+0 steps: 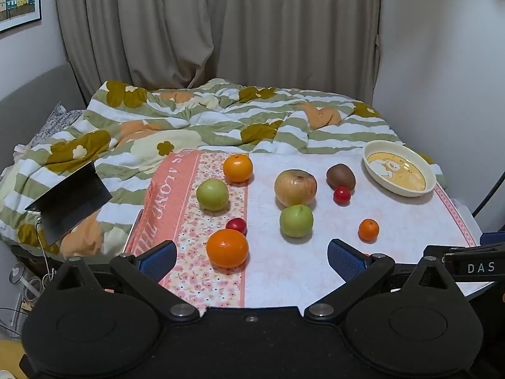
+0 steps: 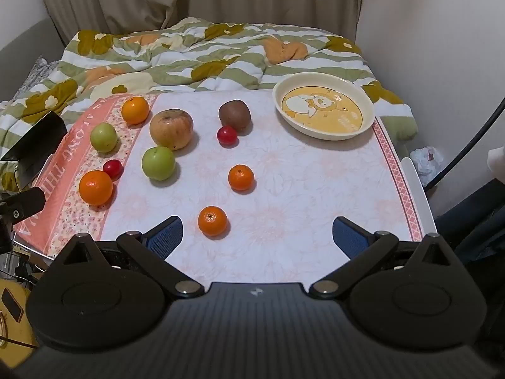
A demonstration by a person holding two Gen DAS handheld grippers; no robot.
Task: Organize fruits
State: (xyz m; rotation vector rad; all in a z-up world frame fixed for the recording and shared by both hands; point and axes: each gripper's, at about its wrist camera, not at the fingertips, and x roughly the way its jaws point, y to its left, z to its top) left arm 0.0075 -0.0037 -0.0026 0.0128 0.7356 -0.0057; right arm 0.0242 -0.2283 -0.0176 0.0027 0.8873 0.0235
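Fruits lie scattered on our desk [image 2: 300, 189] beside the plate [image 2: 366, 120]. Our left tool [image 1: 251, 257] and right tool [image 2: 257, 235] both gape wide, holding nothing.

Our right gripper [image 2: 257, 232] hangs over the near edge of the surface [image 2: 315, 189], fingers spread wide with nothing between them. Just ahead of the left finger lies a small mandarin [image 2: 212, 220], and a second mandarin [image 2: 241, 177] sits beyond it. Further left we see a large orange [image 2: 95, 187] touching a red cherry tomato [image 2: 112, 168], then two green apples [image 2: 158, 163] [image 2: 103, 137] and another orange [image 2: 135, 110]. A big yellowish apple [image 2: 171, 129] sits mid-surface. The kiwi [image 2: 234, 115] touches a second cherry tomato [image 2: 227, 135]. At the far right corner stands the empty cream plate [image 2: 366, 110].
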